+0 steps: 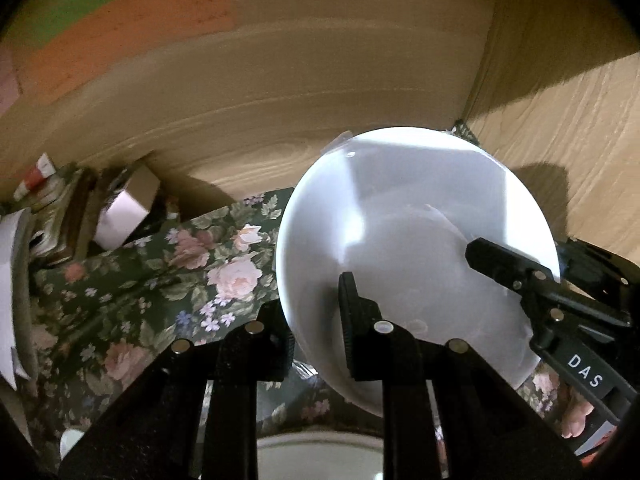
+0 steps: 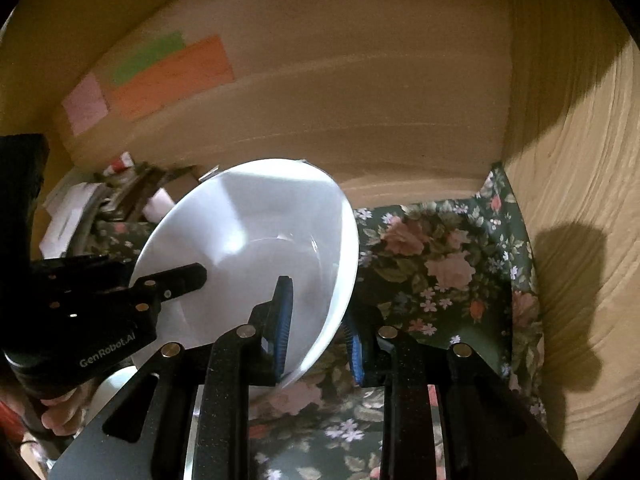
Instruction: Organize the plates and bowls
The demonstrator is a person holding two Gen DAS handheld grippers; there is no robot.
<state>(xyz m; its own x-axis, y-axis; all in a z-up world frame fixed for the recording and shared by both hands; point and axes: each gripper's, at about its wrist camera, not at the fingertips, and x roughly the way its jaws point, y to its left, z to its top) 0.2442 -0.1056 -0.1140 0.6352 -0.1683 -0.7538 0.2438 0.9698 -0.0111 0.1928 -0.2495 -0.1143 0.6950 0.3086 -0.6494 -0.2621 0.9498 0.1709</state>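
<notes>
A home interior, seemingly a table set in a corner. A floral tablecloth (image 2: 436, 264), dark green with pink roses, covers the surface. Wood-grain panelling (image 1: 560, 140) forms the side wall; a plain tan wall (image 2: 360, 100) stands behind, bearing green, orange and pink paper notes (image 2: 172, 76). At the far edge lies household clutter (image 1: 60, 208): papers, small boxes and a red-and-white item, too blurred to identify further. White tableware, a bowl (image 1: 400, 220) and a plate rim (image 1: 320, 448), suggests a dining or kitchen setting. Warm, uneven lighting casts shadows on the panelling.
</notes>
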